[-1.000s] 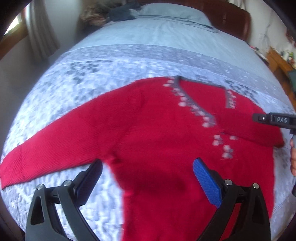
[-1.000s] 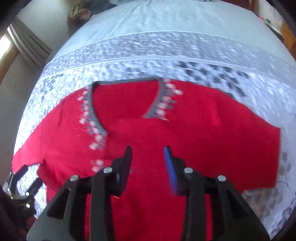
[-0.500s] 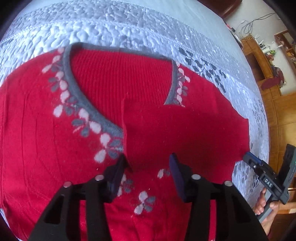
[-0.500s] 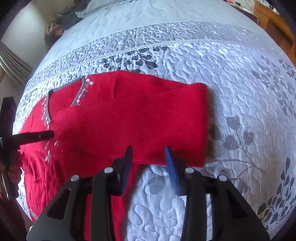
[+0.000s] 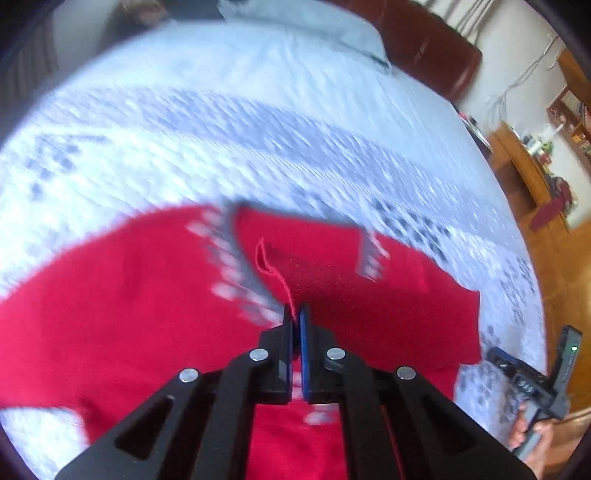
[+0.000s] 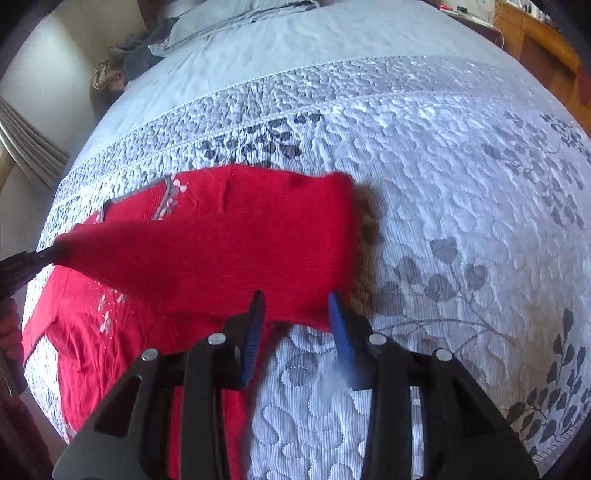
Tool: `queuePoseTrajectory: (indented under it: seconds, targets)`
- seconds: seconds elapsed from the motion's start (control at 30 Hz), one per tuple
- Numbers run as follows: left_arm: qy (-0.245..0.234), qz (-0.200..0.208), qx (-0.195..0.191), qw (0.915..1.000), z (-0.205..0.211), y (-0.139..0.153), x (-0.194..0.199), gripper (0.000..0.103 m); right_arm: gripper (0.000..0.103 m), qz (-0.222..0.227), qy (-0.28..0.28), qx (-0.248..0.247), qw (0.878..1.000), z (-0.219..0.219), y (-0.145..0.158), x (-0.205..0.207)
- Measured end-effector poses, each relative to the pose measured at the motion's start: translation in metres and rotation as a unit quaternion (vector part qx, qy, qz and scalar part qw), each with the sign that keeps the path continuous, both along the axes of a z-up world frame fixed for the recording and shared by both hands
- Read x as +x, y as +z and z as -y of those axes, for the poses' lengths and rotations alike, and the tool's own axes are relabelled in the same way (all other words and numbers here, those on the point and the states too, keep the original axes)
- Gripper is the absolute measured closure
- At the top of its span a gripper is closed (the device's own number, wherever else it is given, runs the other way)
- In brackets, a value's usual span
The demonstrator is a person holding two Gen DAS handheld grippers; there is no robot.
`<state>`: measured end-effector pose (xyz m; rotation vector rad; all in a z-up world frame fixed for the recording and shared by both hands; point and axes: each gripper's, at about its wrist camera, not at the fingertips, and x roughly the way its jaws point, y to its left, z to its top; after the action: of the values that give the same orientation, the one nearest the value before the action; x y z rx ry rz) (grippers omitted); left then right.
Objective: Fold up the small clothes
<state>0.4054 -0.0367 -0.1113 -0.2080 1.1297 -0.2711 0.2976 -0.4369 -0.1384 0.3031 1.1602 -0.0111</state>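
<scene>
A red knit sweater (image 5: 110, 314) with a grey floral V-neck lies flat on the bed. My left gripper (image 5: 295, 314) is shut on the end of its folded sleeve, and a thin red edge runs up out of the jaws. In the right wrist view that sleeve (image 6: 221, 251) stretches leftward, raised, to the left gripper (image 6: 48, 254). My right gripper (image 6: 295, 310) stands partly open over the lower edge of the fold near the shoulder; its pads do not press the cloth. It also shows at the lower right of the left wrist view, right gripper (image 5: 502, 363).
The quilted white-and-grey bedspread (image 6: 443, 184) spreads wide to the right. A pillow (image 6: 236, 14) and a heap of clothes (image 6: 125, 66) lie at the head. A brownish fuzzy patch (image 6: 369, 229) sits at the fold's right edge. Wooden furniture (image 5: 524, 173) stands beyond the bed.
My left gripper has gone from wide open to shut on the sleeve end and drawn it up and away. The right gripper swung right to the fold's edge, then stayed.
</scene>
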Motion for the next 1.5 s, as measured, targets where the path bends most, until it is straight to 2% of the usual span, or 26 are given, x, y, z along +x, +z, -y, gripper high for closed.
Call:
queuePoseTrajectory:
  seconds: [0.1,0.17,0.27,0.33,0.47,0.6,0.73,0.8,0.83,0.87,0.93,0.97,1.03,1.1,1.2,1.27,1.33,1.4,1.5]
  targets:
    - [0.036,0.001,0.042,0.9985,-0.047,-0.002,0.004,0.1,0.065,-0.014,0.007,0.016,1.0,-0.005,-0.005,0.01]
    - [0.061,-0.012,0.044,0.9971,-0.072,-0.015,0.008,0.1,0.064,-0.025,0.006,0.019,0.999,-0.011,-0.014,0.017]
    - [0.052,-0.036,0.048,0.9968,-0.084,-0.04,0.008,0.1,0.062,-0.055,-0.001,0.047,0.997,-0.018,-0.036,0.031]
    - [0.046,-0.046,0.059,0.9962,-0.078,-0.054,0.01,0.1,0.062,-0.072,-0.011,0.076,0.994,-0.02,-0.051,0.038]
    - [0.042,-0.052,0.085,0.9941,-0.073,-0.076,0.003,0.097,0.074,-0.101,-0.01,0.04,0.994,-0.024,-0.063,0.043]
    - [0.046,-0.05,0.077,0.9947,-0.078,-0.085,0.0,0.094,0.075,-0.113,-0.007,0.024,0.993,-0.028,-0.067,0.043]
    - [0.049,-0.051,0.068,0.9952,-0.082,-0.085,0.0,0.093,0.074,-0.109,0.006,-0.019,0.994,-0.041,-0.064,0.044]
    - [0.054,-0.056,0.063,0.995,-0.087,-0.076,-0.005,0.085,0.07,-0.101,0.001,-0.017,0.995,-0.04,-0.057,0.04]
    - [0.073,-0.06,0.068,0.9933,-0.096,-0.067,-0.012,0.072,0.065,-0.093,-0.006,-0.022,0.995,-0.04,-0.047,0.035]
    - [0.081,-0.056,0.061,0.9932,-0.106,-0.057,-0.021,0.052,0.06,-0.081,-0.005,-0.03,0.996,-0.042,-0.04,0.032]
    - [0.1,-0.036,0.049,0.9931,-0.132,-0.037,-0.043,0.032,0.059,-0.051,0.008,-0.056,0.997,-0.05,-0.021,0.021]
    - [0.112,-0.028,0.055,0.9917,-0.151,-0.027,-0.06,0.031,0.058,-0.035,0.021,-0.068,0.997,-0.057,-0.01,0.015]
    - [0.134,-0.026,0.072,0.988,-0.182,-0.019,-0.085,0.031,0.055,-0.02,0.042,-0.07,0.996,-0.069,0.001,0.01]
    - [0.172,-0.045,0.081,0.9807,-0.226,-0.021,-0.113,0.031,0.055,-0.019,0.063,-0.063,0.996,-0.081,0.005,0.006]
    - [0.232,-0.07,0.065,0.9681,-0.288,-0.029,-0.142,0.032,0.055,-0.019,0.083,-0.063,0.994,-0.102,0.001,0.008]
    - [0.277,-0.083,0.059,0.9555,-0.323,-0.033,-0.152,0.032,0.055,-0.022,0.091,-0.068,0.993,-0.114,-0.004,0.01]
    - [0.317,-0.087,0.03,0.944,-0.359,-0.038,-0.159,0.036,0.055,-0.025,0.098,-0.067,0.993,-0.123,-0.009,0.011]
    - [0.337,-0.096,-0.022,0.9363,-0.383,-0.045,-0.157,0.039,0.055,-0.026,0.099,-0.07,0.992,-0.127,-0.008,0.014]
    - [0.363,-0.097,-0.062,0.9247,-0.399,-0.048,-0.152,0.043,0.055,-0.027,0.095,-0.077,0.992,-0.127,-0.01,0.015]
